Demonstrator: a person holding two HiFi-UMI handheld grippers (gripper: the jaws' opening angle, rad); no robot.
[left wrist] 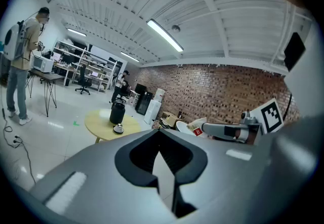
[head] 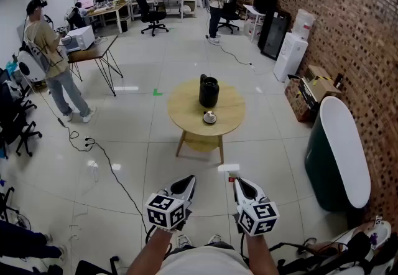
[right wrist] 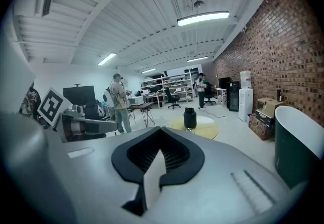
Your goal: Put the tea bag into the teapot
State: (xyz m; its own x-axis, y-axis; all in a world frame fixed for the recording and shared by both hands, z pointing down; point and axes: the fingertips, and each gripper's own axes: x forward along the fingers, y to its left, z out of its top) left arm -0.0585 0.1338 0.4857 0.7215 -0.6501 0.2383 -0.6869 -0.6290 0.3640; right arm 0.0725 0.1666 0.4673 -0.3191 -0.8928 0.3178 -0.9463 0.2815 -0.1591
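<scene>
Both grippers are held low, side by side, over the floor [head: 124, 143] and well apart from the round wooden surface [head: 186, 109]. Left gripper [head: 188, 181]: fingers [left wrist: 116, 167] closed, nothing between them. Right gripper [head: 239, 183]: fingers [right wrist: 202, 167] closed too, empty. Both point toward the surface.

The black teapot [head: 209, 91] stands upright near the middle of the surface. A dish [head: 209, 118] sits just in front of it, on the near side. Something small lies in the dish, too small to tell if it is the tea bag. No tea bag shows anywhere else.

A person [head: 53, 62] stands far left by a desk [head: 93, 50]. A dark green tub [head: 336, 155] with a white top is at the right, by the brick wall [head: 348, 31].
</scene>
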